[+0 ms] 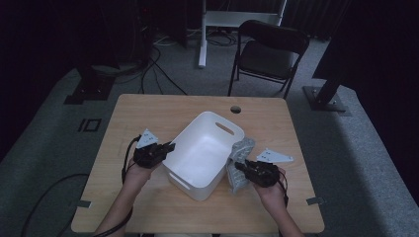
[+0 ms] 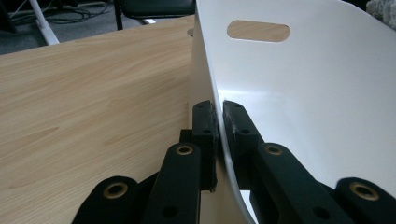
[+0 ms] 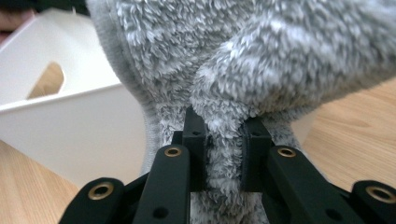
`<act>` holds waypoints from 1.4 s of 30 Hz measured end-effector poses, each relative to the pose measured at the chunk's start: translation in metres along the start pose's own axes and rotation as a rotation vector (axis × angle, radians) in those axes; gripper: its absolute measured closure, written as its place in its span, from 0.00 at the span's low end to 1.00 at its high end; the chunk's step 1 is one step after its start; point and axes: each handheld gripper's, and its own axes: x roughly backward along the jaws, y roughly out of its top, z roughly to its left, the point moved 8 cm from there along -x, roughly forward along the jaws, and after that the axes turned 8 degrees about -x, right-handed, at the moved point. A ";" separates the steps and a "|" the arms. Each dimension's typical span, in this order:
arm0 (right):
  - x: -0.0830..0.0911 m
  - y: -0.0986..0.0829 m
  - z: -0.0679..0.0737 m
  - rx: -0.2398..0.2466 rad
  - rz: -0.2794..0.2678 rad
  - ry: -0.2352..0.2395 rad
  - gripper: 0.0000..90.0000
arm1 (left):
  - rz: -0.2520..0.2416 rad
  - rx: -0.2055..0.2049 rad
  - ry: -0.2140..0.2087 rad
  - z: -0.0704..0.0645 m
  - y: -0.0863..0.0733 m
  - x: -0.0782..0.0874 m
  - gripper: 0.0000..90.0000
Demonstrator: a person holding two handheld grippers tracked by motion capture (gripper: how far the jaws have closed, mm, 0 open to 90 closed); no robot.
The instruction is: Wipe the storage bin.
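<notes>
The fingers (image 2: pixel 205 122) of the left gripper (image 1: pixel 168 148) are clamped on the thin left wall of the white bin (image 1: pixel 197 158), one finger outside the wall and one inside, as the left gripper view shows. The fingers (image 3: pixel 194 135) of the right gripper (image 1: pixel 240 166) are pinched on a fold of the grey fleece cloth (image 1: pixel 240 163), the fabric bunched between them and bulging above. In the high view the bin sits near the middle of the desk (image 1: pixel 148 113), turned at an angle, its handle slot on the far wall. The cloth lies against the bin's right side, part of it draped near the rim. The left forearm comes in from the near edge and slants toward the bin, the left hand (image 1: pixel 138 173) wrapped around its gripper with the grey plate uppermost. The right hand (image 1: pixel 269 185) is just right of the cloth, its gripper pointing left toward the bin.
</notes>
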 end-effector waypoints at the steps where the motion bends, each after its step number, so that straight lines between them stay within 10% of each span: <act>1: -0.003 -0.002 0.001 0.012 0.014 -0.005 0.85 | -0.002 -0.002 -0.004 0.000 0.000 0.000 0.93; 42: -0.057 -0.052 -0.033 -0.060 0.270 -0.070 0.84 | 0.004 -0.028 0.009 -0.002 0.001 -0.001 0.92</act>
